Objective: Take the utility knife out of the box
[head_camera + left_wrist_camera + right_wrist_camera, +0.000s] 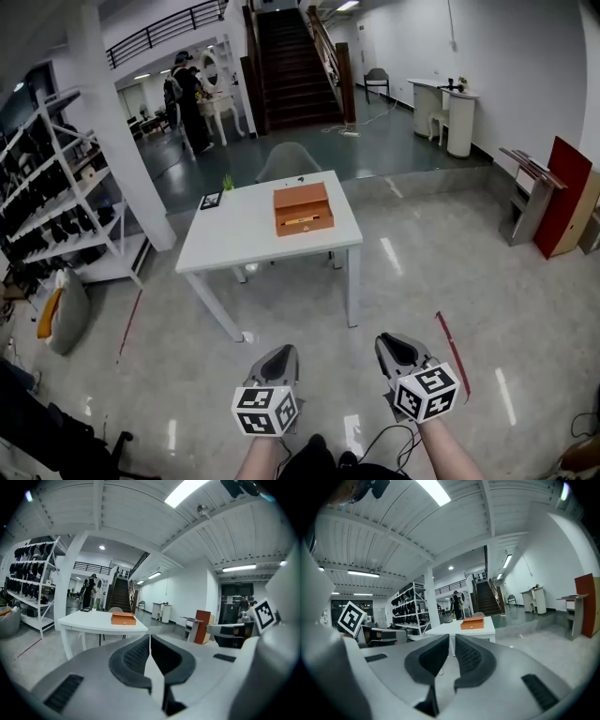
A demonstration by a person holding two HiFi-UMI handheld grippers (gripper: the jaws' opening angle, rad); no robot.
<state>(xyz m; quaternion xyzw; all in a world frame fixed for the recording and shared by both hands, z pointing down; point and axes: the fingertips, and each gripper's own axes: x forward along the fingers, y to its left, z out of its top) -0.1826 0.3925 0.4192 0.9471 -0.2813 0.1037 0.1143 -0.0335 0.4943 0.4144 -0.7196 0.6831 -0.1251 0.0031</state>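
Probably a studio or warehouse-like hall: polished floor (422,272), staircase (295,66), stocked shelving racks (56,187), lone white table (234,234).
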